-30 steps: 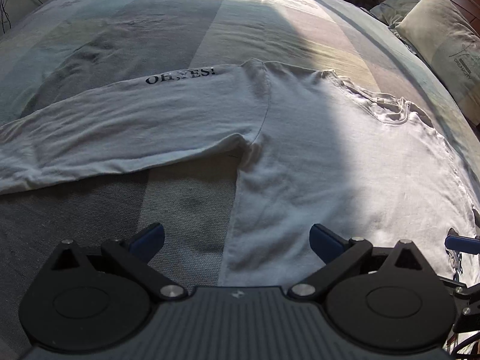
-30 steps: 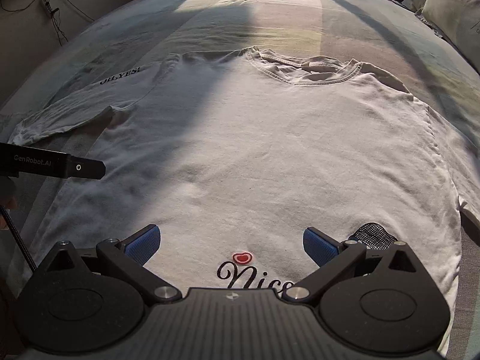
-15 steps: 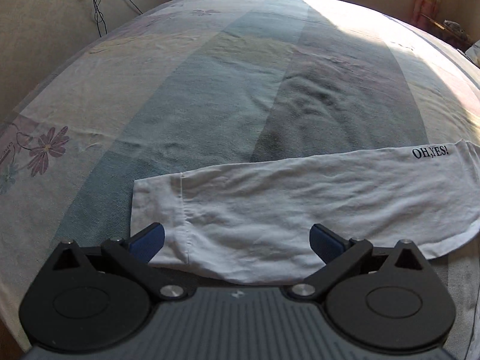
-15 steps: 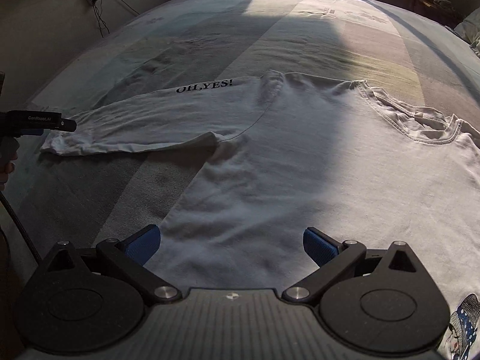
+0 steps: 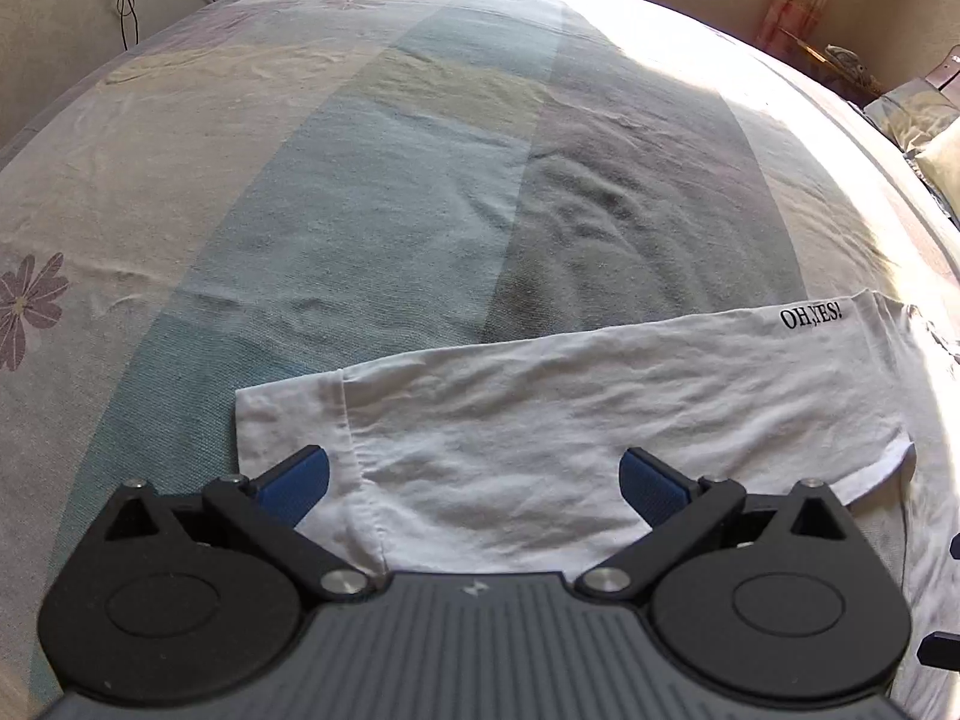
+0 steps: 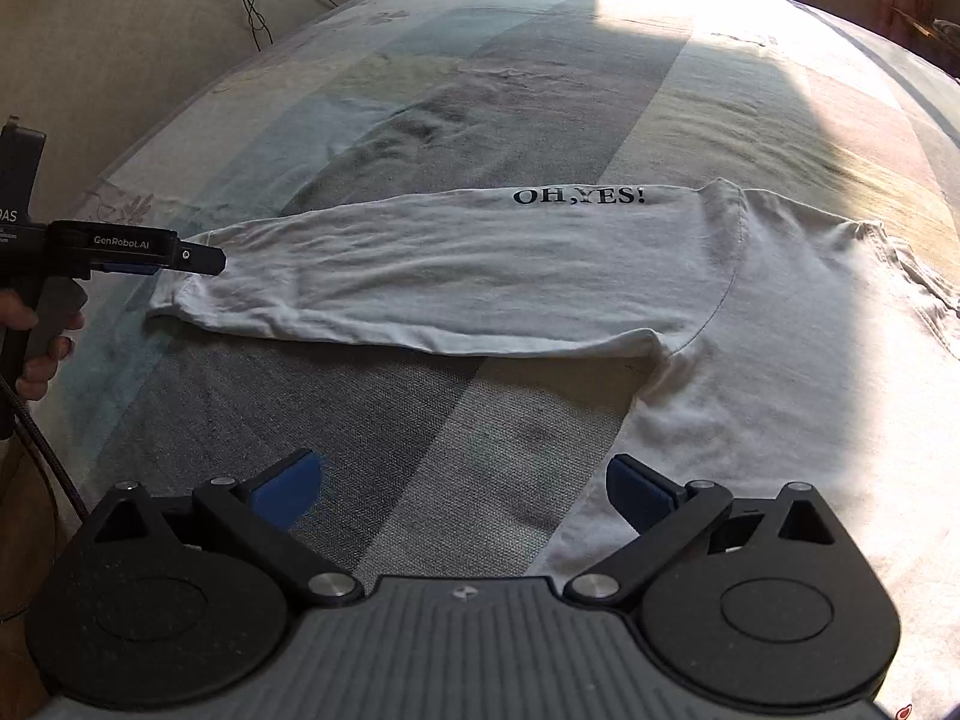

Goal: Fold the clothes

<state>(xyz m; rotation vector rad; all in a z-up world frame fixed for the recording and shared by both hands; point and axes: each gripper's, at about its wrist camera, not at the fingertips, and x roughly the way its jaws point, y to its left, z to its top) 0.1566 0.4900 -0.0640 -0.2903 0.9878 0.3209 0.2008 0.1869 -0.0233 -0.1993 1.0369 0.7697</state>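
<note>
A white long-sleeved shirt [image 6: 750, 396] lies flat on the bed. Its left sleeve [image 6: 456, 282] stretches out to the left and carries the black print "OH,YES!" [image 6: 579, 197]. My left gripper [image 5: 474, 480] is open just above the sleeve's cuff end [image 5: 288, 420], with the cloth lying between its blue pads [image 5: 294, 480]. From the right wrist view the left gripper [image 6: 198, 258] sits at the cuff, held by a hand [image 6: 36, 354]. My right gripper [image 6: 462, 486] is open and holds nothing. It hovers over the shirt's side edge below the armpit [image 6: 657, 360].
The striped bedspread [image 5: 420, 180] with a flower print [image 5: 30, 300] spreads out beyond the sleeve. A wall with hanging cables [image 6: 252, 6] runs along the left. A pillow [image 5: 936, 162] lies at the far right, with a curtain [image 5: 798, 0] behind.
Both grippers have swung left. The left went from the shirt's body out to the sleeve cuff. The right went from the chest print to the shirt's left side.
</note>
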